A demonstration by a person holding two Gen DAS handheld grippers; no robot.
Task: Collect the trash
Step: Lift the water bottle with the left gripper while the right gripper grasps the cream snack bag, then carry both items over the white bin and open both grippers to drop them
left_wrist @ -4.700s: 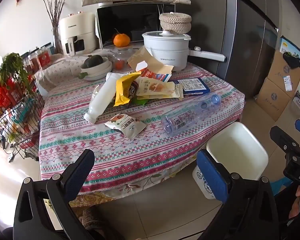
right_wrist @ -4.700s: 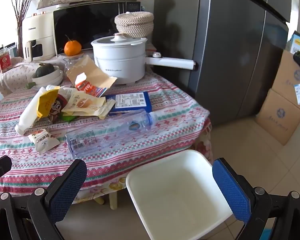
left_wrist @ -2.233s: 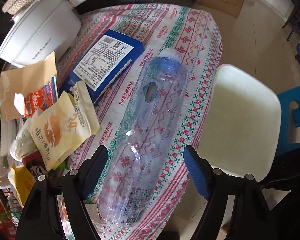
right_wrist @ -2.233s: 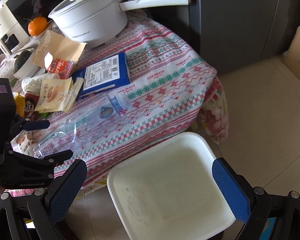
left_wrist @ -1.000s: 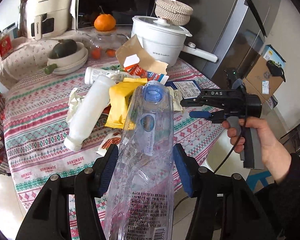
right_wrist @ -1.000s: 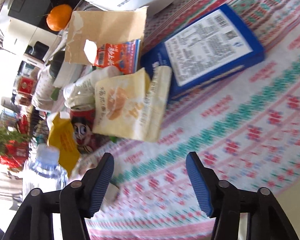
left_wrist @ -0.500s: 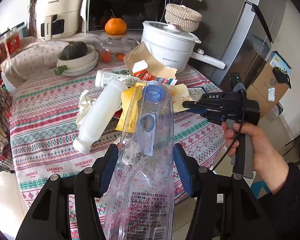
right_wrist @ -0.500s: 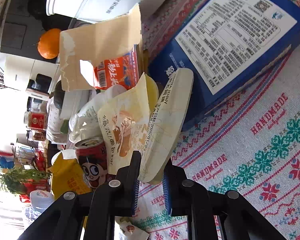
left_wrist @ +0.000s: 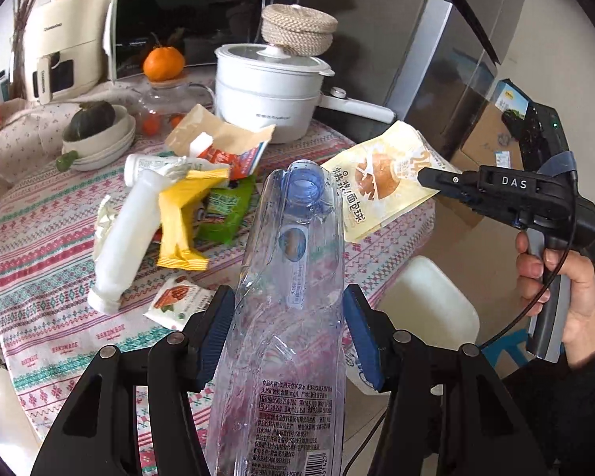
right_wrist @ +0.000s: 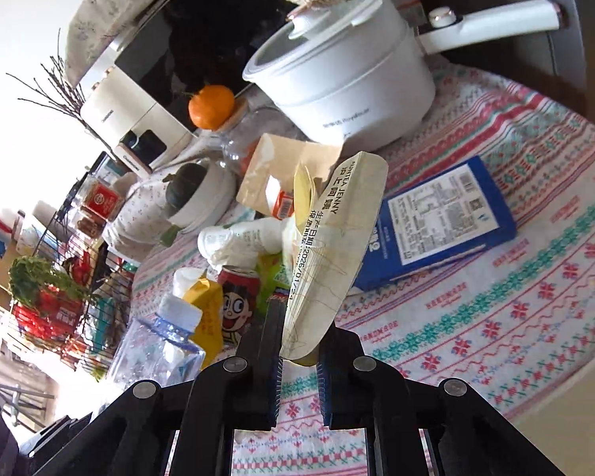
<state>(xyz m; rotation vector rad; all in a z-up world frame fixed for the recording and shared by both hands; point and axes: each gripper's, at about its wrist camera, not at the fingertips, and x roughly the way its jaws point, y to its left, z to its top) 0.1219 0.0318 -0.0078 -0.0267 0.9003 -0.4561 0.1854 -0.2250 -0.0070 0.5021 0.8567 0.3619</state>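
My left gripper (left_wrist: 287,333) is shut on a clear plastic bottle (left_wrist: 289,297) with a blue neck, held above the table's front edge; the bottle also shows in the right wrist view (right_wrist: 156,353). My right gripper (right_wrist: 299,333) is shut on a cream snack wrapper (right_wrist: 333,254) and holds it lifted off the table; in the left wrist view that wrapper (left_wrist: 380,186) hangs from the right gripper (left_wrist: 428,177) over the table's right edge. More trash lies on the table: a white bottle (left_wrist: 123,234), a yellow wrapper (left_wrist: 180,218), a green packet (left_wrist: 222,214), a small pouch (left_wrist: 176,301).
A white bin (left_wrist: 436,309) stands on the floor below the table's right edge. A blue box (right_wrist: 440,226), a red can (right_wrist: 236,301), a torn brown bag (left_wrist: 214,139), a white pot (left_wrist: 269,91), a bowl (left_wrist: 99,135), appliances and a fridge (left_wrist: 456,63) are around.
My right gripper has lifted the cream wrapper off the table and pulled back to the right. The left gripper keeps holding the bottle raised.
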